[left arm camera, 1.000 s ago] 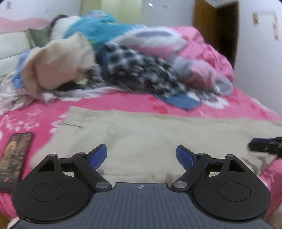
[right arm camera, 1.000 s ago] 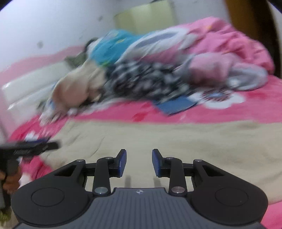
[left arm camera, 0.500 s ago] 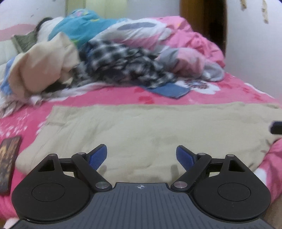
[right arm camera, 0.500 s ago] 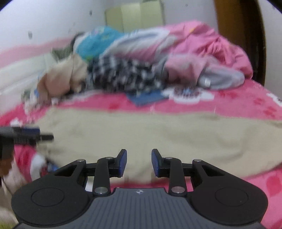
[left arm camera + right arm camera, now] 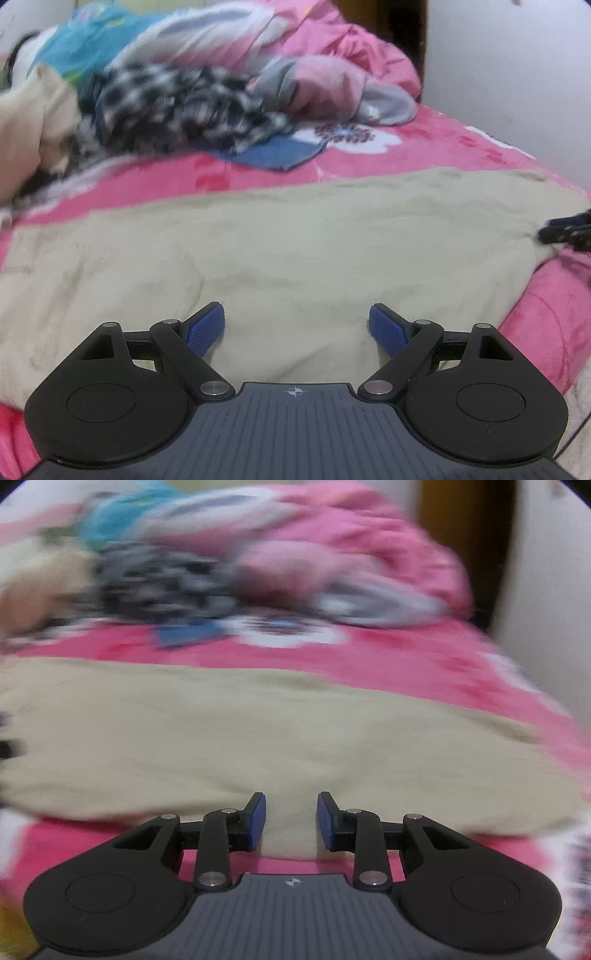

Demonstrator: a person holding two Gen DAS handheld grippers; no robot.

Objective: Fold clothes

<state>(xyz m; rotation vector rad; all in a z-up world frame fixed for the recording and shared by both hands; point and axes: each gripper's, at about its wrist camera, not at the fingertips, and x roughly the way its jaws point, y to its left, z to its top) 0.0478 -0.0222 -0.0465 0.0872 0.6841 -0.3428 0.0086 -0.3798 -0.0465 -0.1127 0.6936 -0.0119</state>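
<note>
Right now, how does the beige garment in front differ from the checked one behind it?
The beige garment lies spread flat across the pink bedcover, plain in colour; the checked garment is crumpled in the pile behind, black and white. The beige one sits just ahead of both grippers; the checked one lies farther back. Neither is held.

your beige garment (image 5: pixel 295 236) is soft, matt cloth. the bed (image 5: pixel 424 147) wears fuzzy pink fleece. your left hand-held gripper (image 5: pixel 296 325) is matt black plastic.
</note>
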